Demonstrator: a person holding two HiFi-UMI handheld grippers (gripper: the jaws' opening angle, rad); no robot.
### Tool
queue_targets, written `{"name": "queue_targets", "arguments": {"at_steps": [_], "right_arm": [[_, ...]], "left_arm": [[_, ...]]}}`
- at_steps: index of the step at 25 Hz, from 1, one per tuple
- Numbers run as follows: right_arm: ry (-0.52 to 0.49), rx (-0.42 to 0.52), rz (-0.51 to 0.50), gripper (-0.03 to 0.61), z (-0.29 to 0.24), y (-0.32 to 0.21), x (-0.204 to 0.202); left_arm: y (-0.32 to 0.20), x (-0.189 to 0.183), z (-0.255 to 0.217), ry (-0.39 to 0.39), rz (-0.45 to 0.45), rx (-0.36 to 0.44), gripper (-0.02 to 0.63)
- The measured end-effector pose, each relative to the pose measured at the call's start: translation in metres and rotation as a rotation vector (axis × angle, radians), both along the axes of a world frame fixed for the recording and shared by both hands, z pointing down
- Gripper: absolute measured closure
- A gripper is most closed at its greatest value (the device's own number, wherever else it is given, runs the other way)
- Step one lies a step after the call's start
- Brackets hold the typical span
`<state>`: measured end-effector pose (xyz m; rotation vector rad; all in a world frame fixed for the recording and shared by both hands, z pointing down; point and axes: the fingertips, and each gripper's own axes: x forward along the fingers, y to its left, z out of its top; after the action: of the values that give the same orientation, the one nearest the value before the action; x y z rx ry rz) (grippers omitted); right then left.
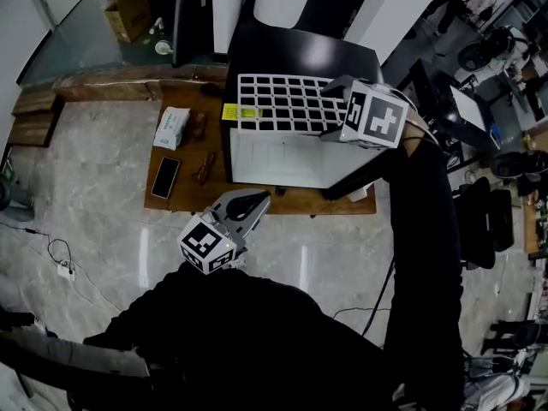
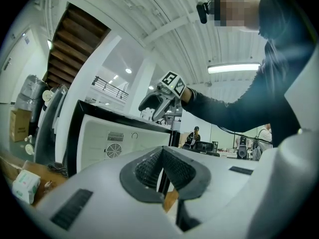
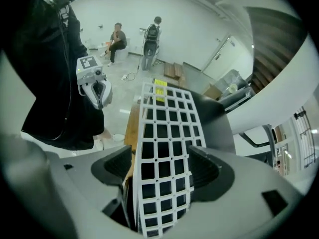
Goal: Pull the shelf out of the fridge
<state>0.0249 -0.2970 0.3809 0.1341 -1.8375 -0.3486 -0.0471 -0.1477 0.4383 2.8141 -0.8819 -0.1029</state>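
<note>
Looks light, stiff: pinch rim of shelf (image 1: 287, 103) at 4 o'clock, between wide-spread jaws of right gripper (image 3: 163, 171); left gripper (image 2: 162, 172) closed, empty.

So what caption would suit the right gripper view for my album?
Open right gripper straddling the edge of a white grid shelf lying on a black fridge.

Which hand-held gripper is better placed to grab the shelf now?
Right. The shelf sits between the open jaws of the right hand-held gripper, while the left hand-held gripper hangs shut, away from the shelf, in front of the fridge.
</note>
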Motion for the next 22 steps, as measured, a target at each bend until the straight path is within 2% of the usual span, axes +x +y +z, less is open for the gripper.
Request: {"name": "queue_targets", "arguments": {"at_steps": [2,6,9,11,13,19,22], "right_arm": [[-0.144,0.053,0.007,0.216,-0.026,0.012,-0.004],[-0.551,0.19,0.044,0.232,-0.073,0.052,-0.003],[-0.824,0.222,0.102,0.335,-0.077,0.097,0.011],[-0.95,0.255,0.159,0.434,-0.065,0.124,0.022],[-1.033,0.289,0.227,0.552,-0.044,0.144,0.031],[-1.213,0.125,0.358,0.572,0.021,0.207,0.023],[-1.251,0.099,0.396,0.572,0.038,0.233,0.016]], "left_arm": [[0.001,0.0,-0.004,-0.003,-0.001,0.011,0.607],[0.009,0.004,-0.008,-0.014,-0.007,0.041,0.607],[0.02,0.011,-0.012,-0.021,0.0,0.059,0.607],[0.028,0.016,-0.016,-0.026,0.013,0.069,0.607],[0.035,0.019,-0.019,-0.034,0.025,0.074,0.607],[0.054,0.031,-0.015,-0.058,0.046,0.07,0.607],[0.068,0.038,-0.01,-0.063,0.06,0.069,0.607]]}}
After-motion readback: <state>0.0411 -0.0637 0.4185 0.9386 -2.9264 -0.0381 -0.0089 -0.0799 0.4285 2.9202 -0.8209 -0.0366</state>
